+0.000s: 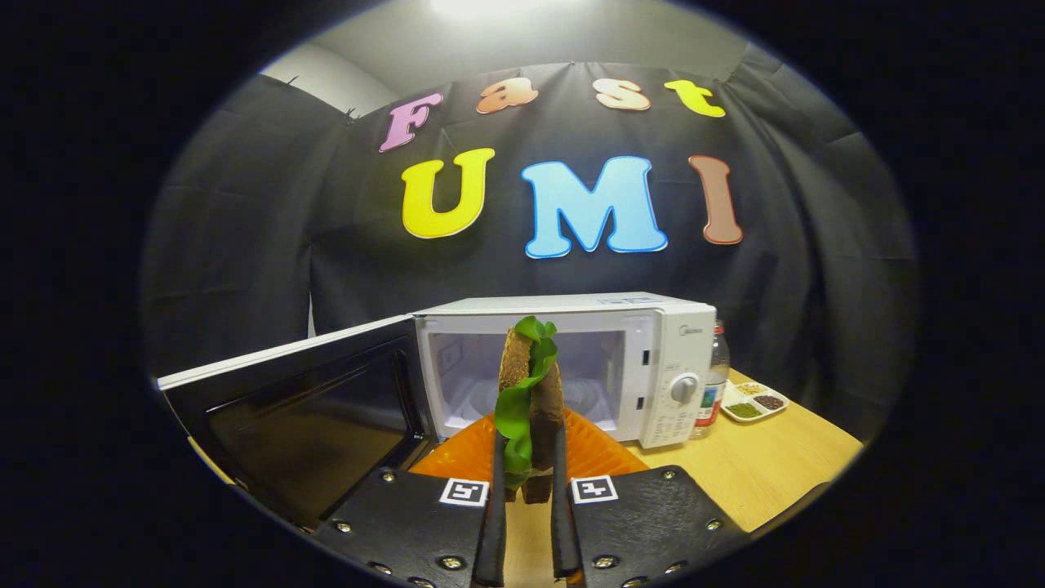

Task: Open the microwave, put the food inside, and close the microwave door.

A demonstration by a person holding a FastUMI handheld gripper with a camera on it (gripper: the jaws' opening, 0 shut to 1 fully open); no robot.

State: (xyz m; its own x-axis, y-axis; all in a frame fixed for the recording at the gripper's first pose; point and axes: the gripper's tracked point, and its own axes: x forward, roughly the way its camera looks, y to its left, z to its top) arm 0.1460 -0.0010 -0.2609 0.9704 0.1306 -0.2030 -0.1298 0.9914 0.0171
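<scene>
The gripper [526, 490] has its two fingers clamped on a sandwich [531, 400], one pressing each flat side, so the sandwich stands on edge between them. It is brown bread with green lettuce spilling out along its left side and top. Just beyond the fingers, under the sandwich, lies an orange ridged plate [600, 449] on the wooden table [767, 474]. Behind that stands the white microwave [571, 367], its door [302, 408] swung wide to the left, dark glass facing the gripper. The cavity is lit and white, with a turntable on its floor and no food in it. The sandwich is in front of that opening, still outside it. To the right of the microwave stands a bottle [714, 380], touching or just beside its side, and further right a small divided tray [755, 402] holds green and dark brown grains or spices in separate compartments.
</scene>
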